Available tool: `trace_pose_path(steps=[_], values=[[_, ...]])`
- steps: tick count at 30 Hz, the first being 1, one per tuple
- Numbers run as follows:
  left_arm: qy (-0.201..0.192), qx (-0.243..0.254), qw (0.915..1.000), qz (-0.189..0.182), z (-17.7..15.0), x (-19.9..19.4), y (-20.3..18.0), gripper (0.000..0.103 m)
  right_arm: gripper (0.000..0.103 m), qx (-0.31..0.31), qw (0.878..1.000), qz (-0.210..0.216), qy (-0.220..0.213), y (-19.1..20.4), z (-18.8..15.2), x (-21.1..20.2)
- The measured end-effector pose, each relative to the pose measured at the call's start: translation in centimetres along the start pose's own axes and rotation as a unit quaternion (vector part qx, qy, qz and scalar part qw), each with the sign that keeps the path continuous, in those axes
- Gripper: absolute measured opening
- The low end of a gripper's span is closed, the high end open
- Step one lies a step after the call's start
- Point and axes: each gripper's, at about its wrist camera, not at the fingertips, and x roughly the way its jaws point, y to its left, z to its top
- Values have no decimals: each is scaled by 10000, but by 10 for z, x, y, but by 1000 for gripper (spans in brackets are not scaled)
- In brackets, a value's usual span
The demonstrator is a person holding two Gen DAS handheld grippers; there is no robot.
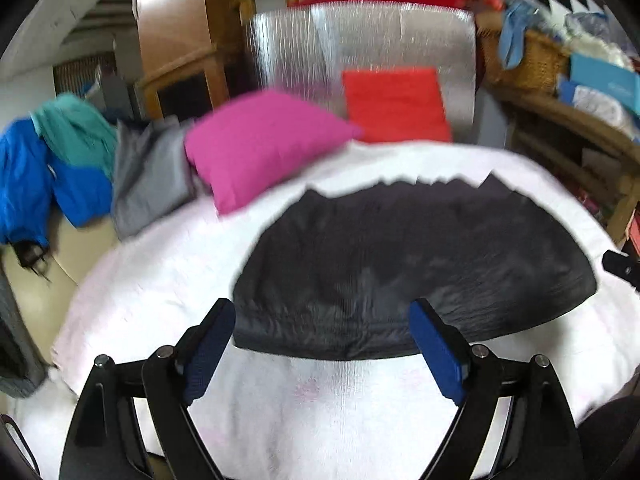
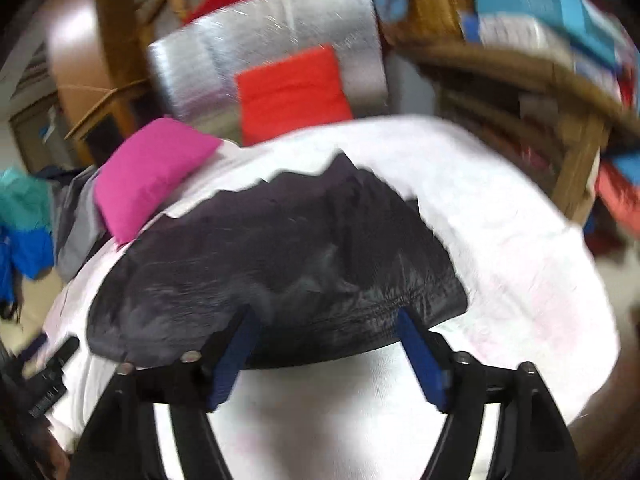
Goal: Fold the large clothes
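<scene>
A black garment (image 1: 408,264) lies folded flat on the white sheet (image 1: 152,292) of the bed. It also shows in the right wrist view (image 2: 280,264). My left gripper (image 1: 324,312) is open, its blue pads at the garment's near edge, holding nothing. My right gripper (image 2: 326,320) is open, its pads over the garment's near edge, holding nothing. The frames are blurred.
A pink pillow (image 1: 264,144) and a red pillow (image 1: 396,104) lie at the head of the bed against a silver panel (image 1: 360,40). Grey (image 1: 148,176), teal (image 1: 76,132) and blue clothes (image 1: 28,184) are piled at left. Wooden shelves (image 1: 580,120) with a basket stand at right.
</scene>
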Motion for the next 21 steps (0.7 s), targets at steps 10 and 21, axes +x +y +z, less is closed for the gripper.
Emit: trace_pose_path(steps=[10, 21], values=[[-1303, -10, 9879, 845, 29, -159, 14, 96, 84, -548, 9909, 296, -1191, 39, 13, -152], [-1725, -324, 9814, 779, 35, -247, 36, 98, 86, -705, 9852, 437, -1498, 73, -7, -250]])
